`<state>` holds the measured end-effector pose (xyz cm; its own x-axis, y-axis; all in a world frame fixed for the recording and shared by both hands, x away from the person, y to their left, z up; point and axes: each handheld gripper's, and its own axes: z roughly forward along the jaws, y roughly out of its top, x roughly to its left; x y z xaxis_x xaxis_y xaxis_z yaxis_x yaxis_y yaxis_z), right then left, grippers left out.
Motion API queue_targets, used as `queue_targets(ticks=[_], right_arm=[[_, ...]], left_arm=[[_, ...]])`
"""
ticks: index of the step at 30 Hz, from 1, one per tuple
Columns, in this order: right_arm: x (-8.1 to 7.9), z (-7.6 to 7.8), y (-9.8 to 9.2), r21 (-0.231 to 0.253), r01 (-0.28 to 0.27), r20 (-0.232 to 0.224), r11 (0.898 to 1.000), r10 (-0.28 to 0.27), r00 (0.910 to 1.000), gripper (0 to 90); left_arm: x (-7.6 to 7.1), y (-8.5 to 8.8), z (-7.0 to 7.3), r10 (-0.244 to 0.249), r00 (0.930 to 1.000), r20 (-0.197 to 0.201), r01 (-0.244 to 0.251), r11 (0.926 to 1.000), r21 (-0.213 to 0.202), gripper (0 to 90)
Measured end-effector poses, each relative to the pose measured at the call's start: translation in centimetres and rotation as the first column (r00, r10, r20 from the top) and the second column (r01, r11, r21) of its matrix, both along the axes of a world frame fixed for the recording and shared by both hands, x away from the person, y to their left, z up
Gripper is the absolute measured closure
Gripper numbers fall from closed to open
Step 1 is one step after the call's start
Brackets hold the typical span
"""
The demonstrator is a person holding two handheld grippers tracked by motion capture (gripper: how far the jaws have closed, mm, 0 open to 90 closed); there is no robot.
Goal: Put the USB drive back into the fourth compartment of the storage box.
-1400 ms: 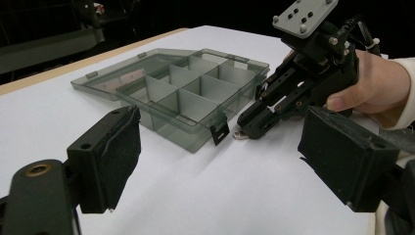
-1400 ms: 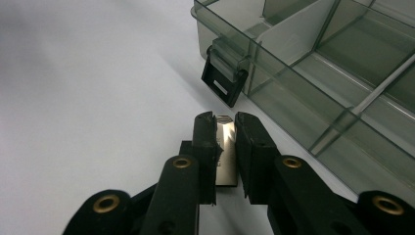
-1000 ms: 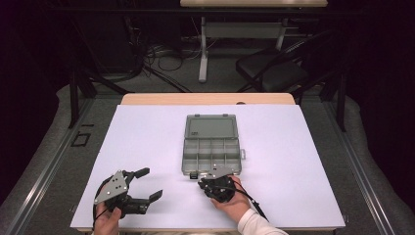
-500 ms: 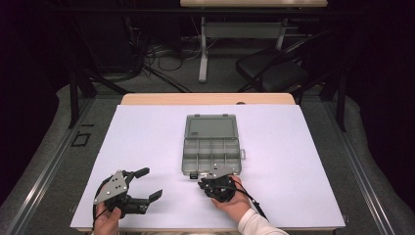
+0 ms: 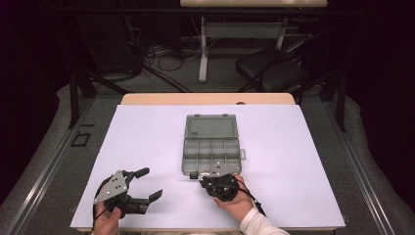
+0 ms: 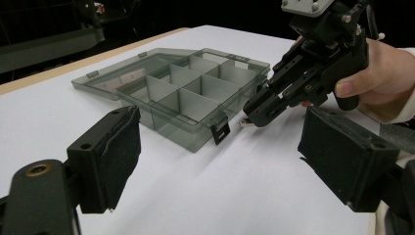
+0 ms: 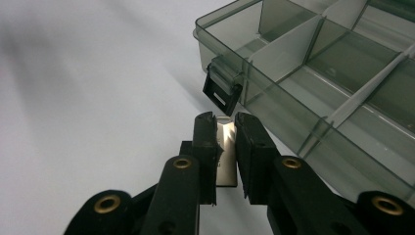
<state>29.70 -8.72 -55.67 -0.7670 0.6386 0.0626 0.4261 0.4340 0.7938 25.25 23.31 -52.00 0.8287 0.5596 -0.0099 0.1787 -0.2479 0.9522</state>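
An open smoke-grey compartment box (image 5: 211,152) lies mid-table, its lid (image 5: 211,128) folded back flat. My right gripper (image 5: 203,181) sits at the box's near left corner, shut on a small flat silver metal piece (image 7: 226,152). The piece's tip points at the box's black latch (image 7: 222,93), just short of it. The left gripper view shows the right gripper (image 6: 253,116) low over the table beside the latch (image 6: 220,132), with the silver piece (image 6: 243,124) poking out. My left gripper (image 5: 150,183) rests at the near left, open and empty, its pads (image 6: 120,147) wide apart.
The white table top (image 5: 293,147) has bare room to the left and right of the box. The box compartments (image 6: 193,93) look empty. A wooden strip (image 5: 208,99) runs along the far edge, with a chair (image 5: 279,73) and cables beyond.
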Motion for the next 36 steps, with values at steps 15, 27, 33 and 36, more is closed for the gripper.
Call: queue_targets(ticks=[15,27,33,36], right_arm=[[-0.3,1.6,-0.8,0.021,-0.006,0.013,1.0,0.006,0.9999,79.3],[-0.2,2.6,-1.6,0.035,0.005,0.023,0.999,-0.006,0.9997,79.3],[-0.2,3.0,-2.0,0.039,0.004,0.026,0.999,-0.005,0.9997,79.3],[-0.2,3.3,-2.2,0.045,0.006,0.031,0.999,-0.008,0.9995,79.3]], left_arm=[[0.0,0.0,0.0,0.0,1.0,0.001,0.0,1.0,-0.001,15.8],[0.0,0.1,0.0,0.0,1.0,-0.002,0.0,1.0,-0.003,15.8],[0.0,0.1,0.0,0.002,1.0,-0.001,-0.002,1.0,-0.004,15.8],[0.1,0.1,0.0,0.001,1.0,-0.003,-0.001,1.0,-0.007,15.8]])
